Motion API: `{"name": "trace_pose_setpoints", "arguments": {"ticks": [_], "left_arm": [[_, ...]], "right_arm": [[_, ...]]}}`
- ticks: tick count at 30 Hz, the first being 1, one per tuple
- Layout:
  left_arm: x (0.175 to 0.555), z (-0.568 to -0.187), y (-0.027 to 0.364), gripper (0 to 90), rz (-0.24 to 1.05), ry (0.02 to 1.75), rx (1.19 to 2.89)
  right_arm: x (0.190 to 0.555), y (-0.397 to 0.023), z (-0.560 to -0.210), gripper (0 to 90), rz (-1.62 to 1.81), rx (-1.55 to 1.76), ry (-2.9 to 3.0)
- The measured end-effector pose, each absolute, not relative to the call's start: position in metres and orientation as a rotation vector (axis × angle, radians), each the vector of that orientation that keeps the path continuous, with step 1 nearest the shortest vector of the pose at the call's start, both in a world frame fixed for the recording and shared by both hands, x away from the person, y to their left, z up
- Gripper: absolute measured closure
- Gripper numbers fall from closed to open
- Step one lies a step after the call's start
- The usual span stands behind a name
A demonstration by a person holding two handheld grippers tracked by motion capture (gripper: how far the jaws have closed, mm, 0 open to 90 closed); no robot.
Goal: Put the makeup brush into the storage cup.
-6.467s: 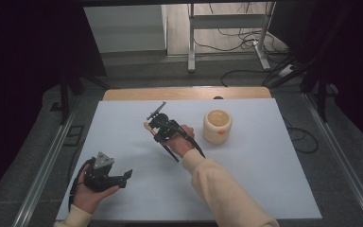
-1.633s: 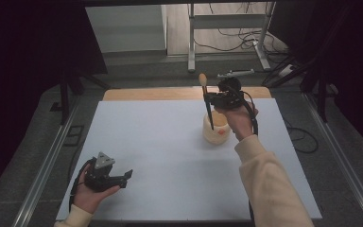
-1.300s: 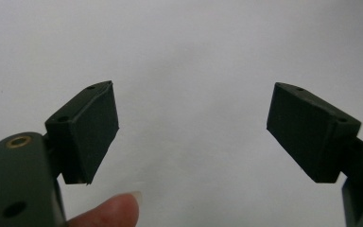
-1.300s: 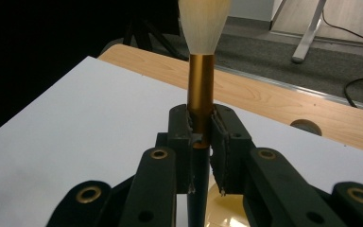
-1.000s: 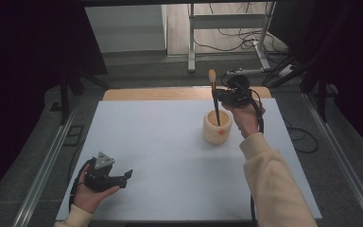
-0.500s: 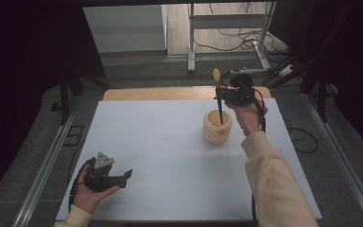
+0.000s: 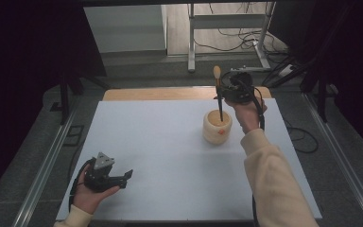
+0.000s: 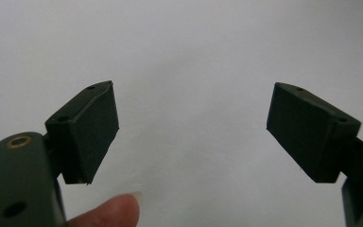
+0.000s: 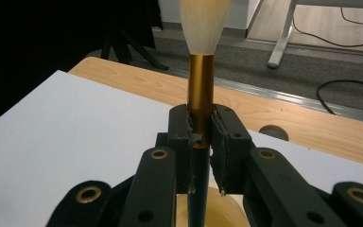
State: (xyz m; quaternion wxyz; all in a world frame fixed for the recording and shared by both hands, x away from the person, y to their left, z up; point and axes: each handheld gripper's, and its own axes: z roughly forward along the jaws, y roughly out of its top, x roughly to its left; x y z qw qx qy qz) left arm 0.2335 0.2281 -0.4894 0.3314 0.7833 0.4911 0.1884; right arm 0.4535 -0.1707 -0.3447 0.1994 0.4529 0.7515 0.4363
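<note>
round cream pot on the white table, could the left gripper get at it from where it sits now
Probably yes. The left gripper rests open at the near left edge, with bare white table between it and the round cream pot. Only the brush in the right gripper crowds its top.

A: Where is the high view mounted?

B: Above the person's side of the table [image 7: 170, 156], facing forward and down — the whole white surface, the floor beyond and both forearms fall in frame.

A: And the left gripper view?

B: It rides the left gripper [image 8: 191, 127], very near the white surface, looking along its jaws.

A: The right gripper view?

B: On the right gripper [image 9: 201, 137], raised, facing level across the table's far wooden edge [image 9: 283, 113] — an edge the high view shares, with the brush [image 9: 201, 71] and the cup [image 7: 217, 126].
</note>
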Motion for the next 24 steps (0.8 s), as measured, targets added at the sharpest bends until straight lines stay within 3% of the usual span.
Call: {"name": "trace_pose_setpoints", "arguments": {"ticks": [24], "left_arm": [[0.234,-0.491,0.228,18.2,0.489,1.279,2.055]], "right_arm": [[0.466,-0.166,-0.359,78.9,1.208,1.272,2.051]]}}
